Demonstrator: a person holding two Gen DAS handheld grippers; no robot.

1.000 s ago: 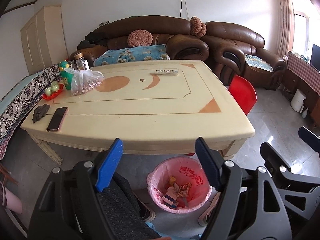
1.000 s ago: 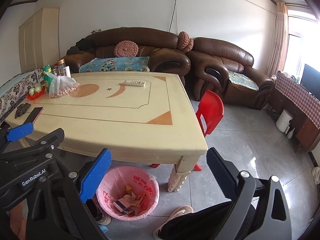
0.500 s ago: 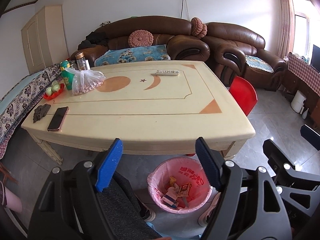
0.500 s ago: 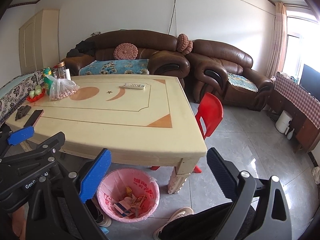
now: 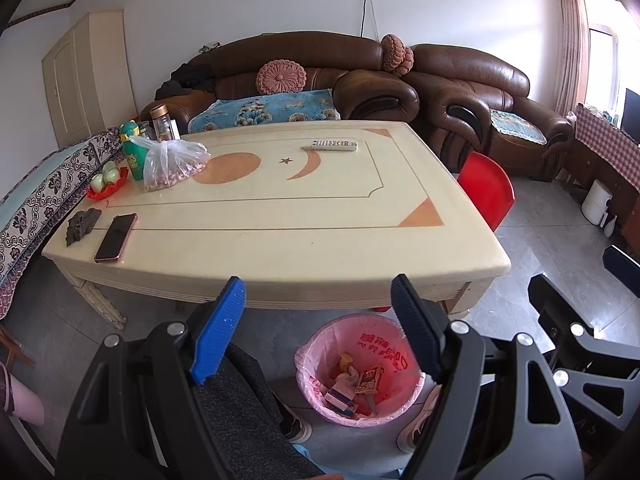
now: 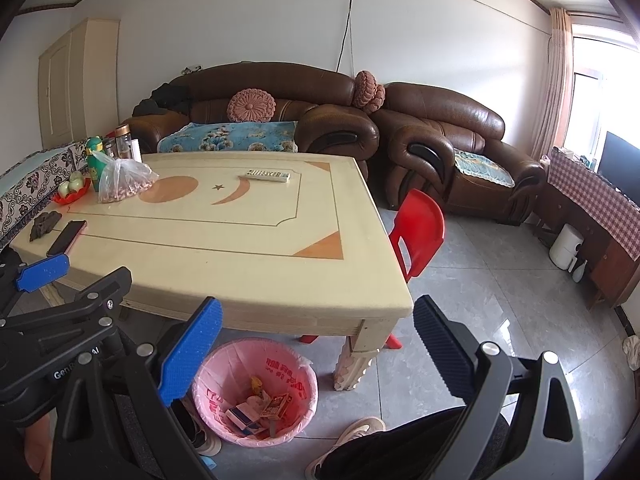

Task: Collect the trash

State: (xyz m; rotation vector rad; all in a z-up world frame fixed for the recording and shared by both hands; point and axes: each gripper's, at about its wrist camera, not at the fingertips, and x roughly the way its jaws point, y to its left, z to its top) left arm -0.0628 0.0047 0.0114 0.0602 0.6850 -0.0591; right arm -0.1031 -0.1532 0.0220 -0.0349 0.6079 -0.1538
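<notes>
- While both the left gripper point(image 5: 316, 308) and right gripper point(image 6: 316, 336) are held wide and empty, no loose trash is spotted on the table point(image 5: 280, 216).
- Wrappers lie inside the pink bin point(image 5: 320, 392) below the table's near edge; a final check is advised.

1. Right tongs point(image 6: 316, 344) gaping wide, nothing between the pads.
2. Pink-lined trash bin point(image 6: 256, 394) on the floor beside the counter point(image 6: 224, 240) leg, holding wrappers and small boxes.
3. Remote point(image 6: 268, 175) and phone point(image 6: 66, 237) lying on the counter.
</notes>
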